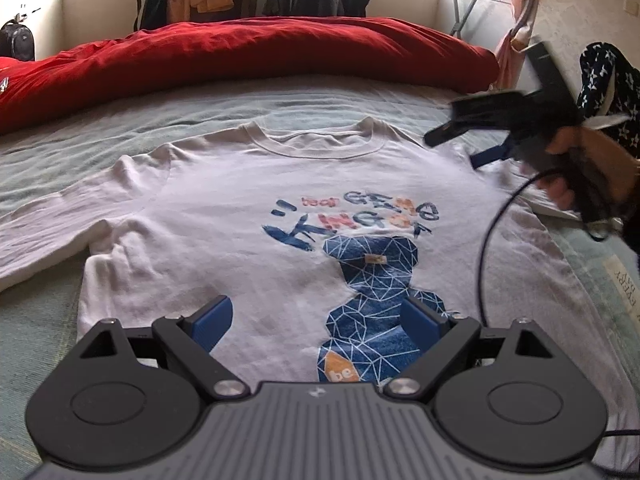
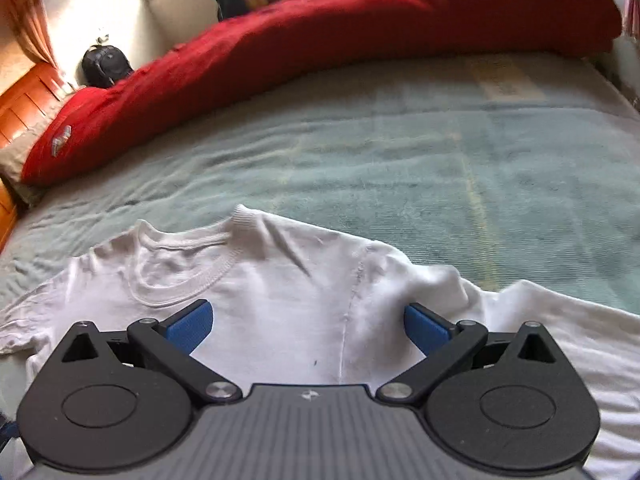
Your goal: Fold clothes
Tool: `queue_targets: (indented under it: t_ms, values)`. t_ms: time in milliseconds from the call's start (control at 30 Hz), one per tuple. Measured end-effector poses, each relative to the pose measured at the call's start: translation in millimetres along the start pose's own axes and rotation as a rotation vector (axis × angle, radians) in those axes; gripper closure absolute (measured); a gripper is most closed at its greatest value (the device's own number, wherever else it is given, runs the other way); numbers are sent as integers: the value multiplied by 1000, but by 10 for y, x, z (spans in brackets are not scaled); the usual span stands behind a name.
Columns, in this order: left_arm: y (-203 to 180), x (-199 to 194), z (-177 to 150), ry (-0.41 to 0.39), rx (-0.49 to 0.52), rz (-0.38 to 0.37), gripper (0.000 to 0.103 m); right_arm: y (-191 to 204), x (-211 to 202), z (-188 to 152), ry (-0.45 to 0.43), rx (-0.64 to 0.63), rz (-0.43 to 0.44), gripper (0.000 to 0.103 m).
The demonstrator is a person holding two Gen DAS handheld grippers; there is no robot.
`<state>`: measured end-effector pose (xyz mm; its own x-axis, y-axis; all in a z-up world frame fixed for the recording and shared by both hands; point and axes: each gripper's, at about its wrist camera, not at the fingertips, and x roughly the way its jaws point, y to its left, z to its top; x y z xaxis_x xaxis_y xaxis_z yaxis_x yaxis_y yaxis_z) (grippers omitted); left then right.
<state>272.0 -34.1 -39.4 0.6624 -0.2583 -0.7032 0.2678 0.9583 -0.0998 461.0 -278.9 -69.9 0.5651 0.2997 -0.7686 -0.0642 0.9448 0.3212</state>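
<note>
Bed (image 1: 280,92) lying under pale green cover, red duvet (image 1: 248,52) bunching along far side. White T-shirt (image 1: 224,216) lying flat on bed, print facing up, sleeves spreading outward. Left claw (image 1: 316,320) hovering over hem, gaping wide, gripping nothing. Right claw (image 2: 308,326) hovering over shoulder seam, gaping wide, empty.

Black tool (image 1: 316,320) with blue pads (image 1: 214,320) (silver screws), star-patterned navy sleeve (image 1: 600,76).

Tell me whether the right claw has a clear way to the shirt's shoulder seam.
Probably yes. The right claw hangs open just over the seam of the shirt, which lies flat on the bed, nothing between.
</note>
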Motion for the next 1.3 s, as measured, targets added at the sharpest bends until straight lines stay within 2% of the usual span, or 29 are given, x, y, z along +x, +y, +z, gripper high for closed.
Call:
queue_targets:
  t_ms: [67, 133, 233, 333, 400, 500, 633, 700, 767, 1033, 1133, 1300]
  values:
    - [1, -11, 3, -3, 0, -1, 12, -49, 118, 57, -23, -22, -43, 0]
    - [2, -33, 0, -10, 4, -10, 12, -87, 58, 112, -65, -16, -106, 0]
    - [10, -41, -14, -16, 2, -17, 12, -128, -175, 106, -90, 13, -76, 0]
    - [14, -26, -32, -15, -3, -17, 12, -128, -368, 8, -52, 22, -41, 0]
    - [14, -8, -48, -6, 0, -22, 12, -161, -350, -60, -19, 28, -26, 0]
    - [62, 36, -70, 19, -23, -40, 11, -256, -198, -139, -4, 36, -58, 0]
    - [166, -2, -104, 49, -69, -56, 11, -326, -277, -141, -114, 86, -195, 0]
    - [196, -129, -123, 40, -58, -60, 11, -273, -474, -169, -131, 95, -152, 0]
    - [224, -252, -140, 33, -46, -61, 11, -142, -671, -214, -104, 61, -96, 0]
    - [241, -762, -202, -3, 73, -18, 10, 617, -1512, -612, -76, -204, 18, 0]
    - [260, -777, -325, 18, 108, -32, 8, 835, -1557, -896, -33, -279, 56, 0]
    - [280, -722, -708, 95, 121, -77, 8, 1180, -1342, -1524, 28, -428, 5, 0]
